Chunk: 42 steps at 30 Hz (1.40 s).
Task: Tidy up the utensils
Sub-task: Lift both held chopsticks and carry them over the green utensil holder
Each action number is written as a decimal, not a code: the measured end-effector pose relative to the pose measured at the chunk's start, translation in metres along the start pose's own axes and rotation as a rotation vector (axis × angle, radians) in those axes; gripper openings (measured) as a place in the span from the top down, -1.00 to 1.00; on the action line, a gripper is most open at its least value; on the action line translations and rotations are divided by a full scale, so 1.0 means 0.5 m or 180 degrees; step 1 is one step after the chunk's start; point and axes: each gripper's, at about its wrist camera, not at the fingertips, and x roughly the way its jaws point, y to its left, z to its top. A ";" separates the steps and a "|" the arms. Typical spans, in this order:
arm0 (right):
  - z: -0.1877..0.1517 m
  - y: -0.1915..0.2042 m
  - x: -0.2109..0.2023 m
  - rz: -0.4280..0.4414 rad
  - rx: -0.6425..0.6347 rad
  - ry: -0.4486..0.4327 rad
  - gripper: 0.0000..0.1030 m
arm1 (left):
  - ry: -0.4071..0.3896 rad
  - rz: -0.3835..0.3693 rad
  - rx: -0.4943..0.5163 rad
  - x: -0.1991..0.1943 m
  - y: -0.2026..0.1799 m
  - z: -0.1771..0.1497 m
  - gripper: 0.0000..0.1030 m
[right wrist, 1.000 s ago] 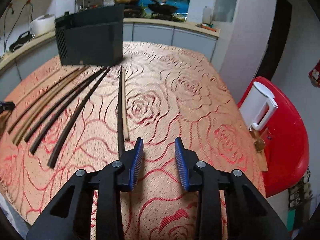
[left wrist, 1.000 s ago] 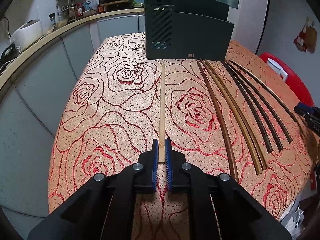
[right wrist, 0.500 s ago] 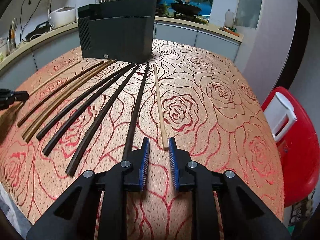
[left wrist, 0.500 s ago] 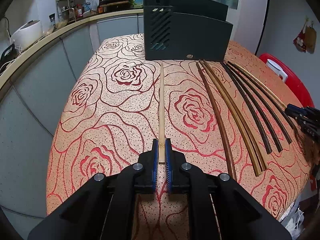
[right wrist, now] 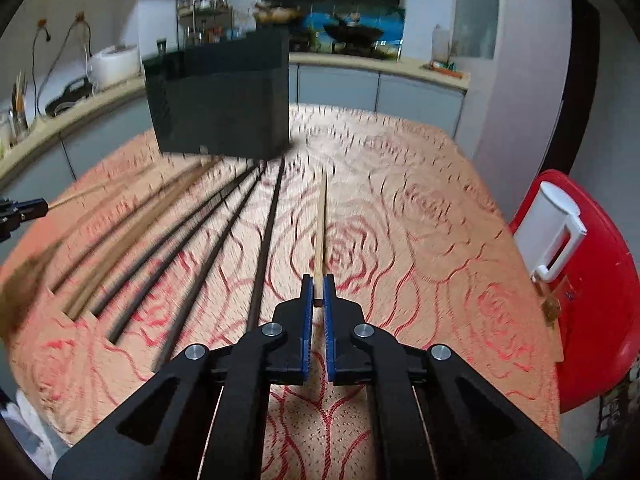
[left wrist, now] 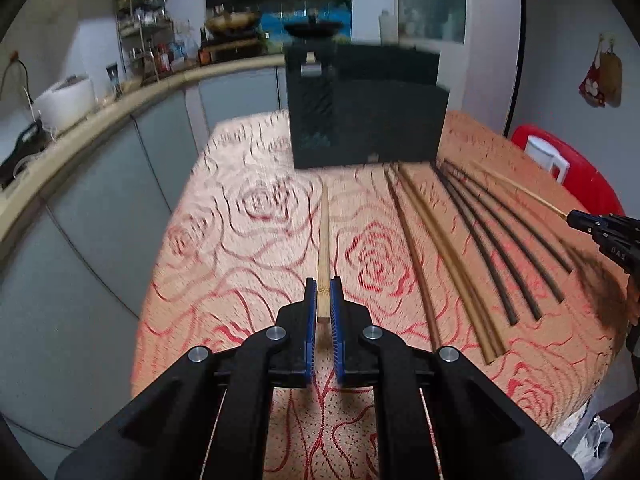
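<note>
Grippers were both clamped when inspected: your left gripper (left wrist: 324,300) had its blue pads closed on the near end of a pale wooden chopstick (left wrist: 325,236), and your right gripper (right wrist: 316,294) had its pads closed on the near end of a second pale chopstick (right wrist: 320,232). Each stick ran straight ahead from its gripper toward the black slotted utensil holder (left wrist: 368,120) standing at the far end of the table (left wrist: 224,216), which was covered in a rose-patterned cloth. Between your two grippers, a fan of dark and brown chopsticks (left wrist: 472,248) lay flat on the cloth, their far tips gathered near the holder's base. Both views were motion-blurred, so you could not tell from them whether the held sticks' far tips touched the cloth. A red chair (right wrist: 592,280) stood beside the table's right edge.
</note>
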 end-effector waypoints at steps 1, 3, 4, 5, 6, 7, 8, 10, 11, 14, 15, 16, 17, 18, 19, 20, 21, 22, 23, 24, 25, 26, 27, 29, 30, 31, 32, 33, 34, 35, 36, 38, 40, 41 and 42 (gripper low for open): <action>0.006 -0.001 -0.015 0.0013 0.0018 -0.0064 0.88 | -0.0066 0.0006 0.0005 -0.013 0.000 0.005 0.87; 0.020 -0.002 -0.043 0.0059 0.0053 -0.0179 0.88 | -0.0206 0.0022 0.0009 -0.041 0.000 0.015 0.87; 0.027 -0.002 -0.054 0.0085 0.0061 -0.0219 0.88 | -0.0244 0.0026 0.0009 -0.049 0.000 0.020 0.87; 0.032 0.000 -0.065 0.0101 0.0068 -0.0258 0.88 | -0.0288 0.0033 0.0007 -0.057 -0.001 0.026 0.87; 0.039 0.000 -0.076 0.0112 0.0075 -0.0305 0.88 | -0.0339 0.0038 0.0002 -0.067 -0.002 0.032 0.87; 0.042 0.001 -0.085 0.0121 0.0081 -0.0339 0.88 | -0.0379 0.0043 0.0000 -0.075 -0.002 0.037 0.87; 0.048 0.001 -0.096 0.0146 0.0093 -0.0385 0.88 | -0.0414 0.0048 -0.0003 -0.082 -0.003 0.042 0.87; 0.061 0.001 -0.113 0.0204 0.0123 -0.0460 0.88 | -0.0486 0.0057 -0.0023 -0.094 0.001 0.053 0.87; 0.067 0.002 -0.119 0.0227 0.0134 -0.0494 0.88 | -0.0505 0.0056 -0.0033 -0.097 0.002 0.059 0.87; 0.091 -0.001 -0.135 0.0309 0.0185 -0.0602 0.88 | -0.0561 0.0059 -0.0051 -0.103 0.007 0.079 0.87; 0.100 -0.002 -0.138 0.0343 0.0204 -0.0629 0.88 | -0.0579 0.0058 -0.0055 -0.106 0.009 0.085 0.87; 0.110 -0.004 -0.141 0.0382 0.0228 -0.0659 0.88 | -0.0603 0.0053 -0.0059 -0.108 0.011 0.094 0.87; 0.120 -0.005 -0.143 0.0420 0.0250 -0.0685 0.88 | -0.0616 0.0047 -0.0062 -0.110 0.013 0.097 0.87; 0.126 -0.005 -0.144 0.0444 0.0261 -0.0700 0.88 | -0.0633 0.0036 -0.0066 -0.111 0.015 0.106 0.87; 0.135 -0.004 -0.145 0.0461 0.0269 -0.0725 0.88 | -0.0643 0.0031 -0.0068 -0.112 0.017 0.113 0.87; 0.142 -0.001 -0.147 0.0465 0.0264 -0.0745 0.88 | -0.0656 0.0024 -0.0073 -0.111 0.019 0.122 0.87; 0.150 0.001 -0.149 0.0474 0.0253 -0.0766 0.88 | -0.0662 0.0015 -0.0080 -0.111 0.023 0.130 0.87; 0.157 0.004 -0.150 0.0481 0.0239 -0.0787 0.88 | -0.0662 0.0007 -0.0085 -0.110 0.024 0.135 0.87; 0.164 0.007 -0.151 0.0484 0.0225 -0.0800 0.88 | -0.0663 -0.0001 -0.0093 -0.109 0.026 0.141 0.87; 0.170 0.009 -0.150 0.0485 0.0214 -0.0808 0.88 | -0.0665 -0.0016 -0.0102 -0.108 0.029 0.147 0.87; 0.180 0.012 -0.148 0.0480 0.0199 -0.0815 0.88 | -0.0663 -0.0034 -0.0115 -0.107 0.031 0.155 0.87; 0.185 0.013 -0.146 0.0477 0.0194 -0.0817 0.88 | -0.0658 -0.0051 -0.0129 -0.105 0.034 0.163 0.87; 0.195 0.015 -0.143 0.0472 0.0189 -0.0813 0.88 | -0.0653 -0.0063 -0.0133 -0.104 0.037 0.169 0.87; 0.210 0.013 -0.136 0.0472 0.0181 -0.0797 0.88 | -0.0648 -0.0070 -0.0123 -0.102 0.037 0.178 0.87; 0.221 0.015 -0.132 0.0483 0.0170 -0.0793 0.88 | -0.0644 -0.0076 -0.0109 -0.100 0.039 0.185 0.87; 0.228 0.016 -0.127 0.0498 0.0166 -0.0787 0.88 | -0.0639 -0.0083 -0.0102 -0.099 0.039 0.191 0.87; 0.236 0.016 -0.123 0.0517 0.0167 -0.0779 0.88 | -0.0632 -0.0088 -0.0095 -0.098 0.039 0.197 0.87; 0.245 0.017 -0.119 0.0540 0.0170 -0.0768 0.88 | -0.0622 -0.0092 -0.0085 -0.096 0.039 0.206 0.87; 0.254 0.017 -0.116 0.0556 0.0175 -0.0756 0.88 | -0.0619 -0.0098 -0.0076 -0.095 0.039 0.212 0.87; 0.262 0.015 -0.112 0.0570 0.0180 -0.0744 0.88 | -0.0614 -0.0105 -0.0066 -0.095 0.040 0.219 0.87; 0.267 0.014 -0.110 0.0580 0.0185 -0.0736 0.88 | -0.0606 -0.0117 -0.0050 -0.094 0.039 0.229 0.87; 0.285 0.011 -0.105 0.0627 0.0207 -0.0720 0.88 | -0.0595 -0.0139 -0.0025 -0.096 0.038 0.239 0.87; 0.300 0.006 -0.103 0.0678 0.0232 -0.0710 0.88 | -0.0587 -0.0173 0.0016 -0.099 0.037 0.254 0.87; 0.307 0.003 -0.103 0.0702 0.0243 -0.0710 0.88 | -0.0585 -0.0196 0.0038 -0.102 0.035 0.263 0.87; 0.318 0.000 -0.104 0.0731 0.0256 -0.0714 0.88 | -0.0585 -0.0213 0.0048 -0.105 0.033 0.269 0.87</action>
